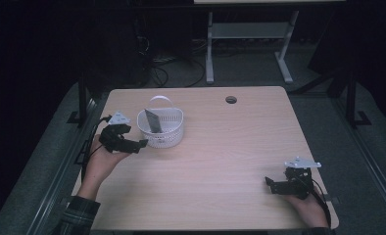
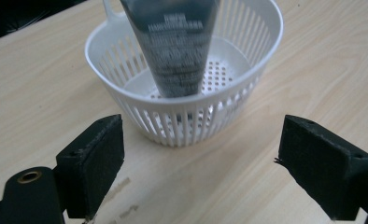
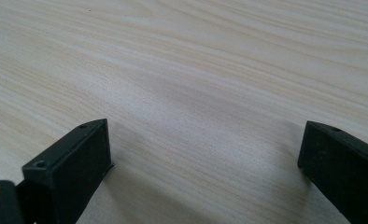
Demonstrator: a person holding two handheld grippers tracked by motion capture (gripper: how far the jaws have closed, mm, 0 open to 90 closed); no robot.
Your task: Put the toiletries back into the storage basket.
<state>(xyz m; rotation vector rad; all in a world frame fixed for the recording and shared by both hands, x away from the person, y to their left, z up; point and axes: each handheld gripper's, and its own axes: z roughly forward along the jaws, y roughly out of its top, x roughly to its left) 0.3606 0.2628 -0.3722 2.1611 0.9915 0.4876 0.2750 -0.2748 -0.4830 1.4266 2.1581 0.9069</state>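
A white slotted basket (image 1: 167,133) with a handle stands on the left half of the wooden table (image 1: 220,147). A dark grey tube (image 1: 153,120) leans upright inside it, its flat end up. My left gripper (image 1: 141,144) hovers just left of the basket, open and empty. From the left gripper view the basket (image 2: 238,88) sits a short way beyond the wide-apart jaws, the tube (image 2: 175,46) standing in it. My right gripper (image 1: 269,184) rests near the table's front right corner, open. In the right gripper view its fingers (image 3: 74,170) frame bare wood.
A round cable hole (image 1: 231,100) sits near the table's far edge. Beyond the table a white desk frame (image 1: 250,34) and cables lie on the dark floor. Dark metal stands flank the table at left and right.
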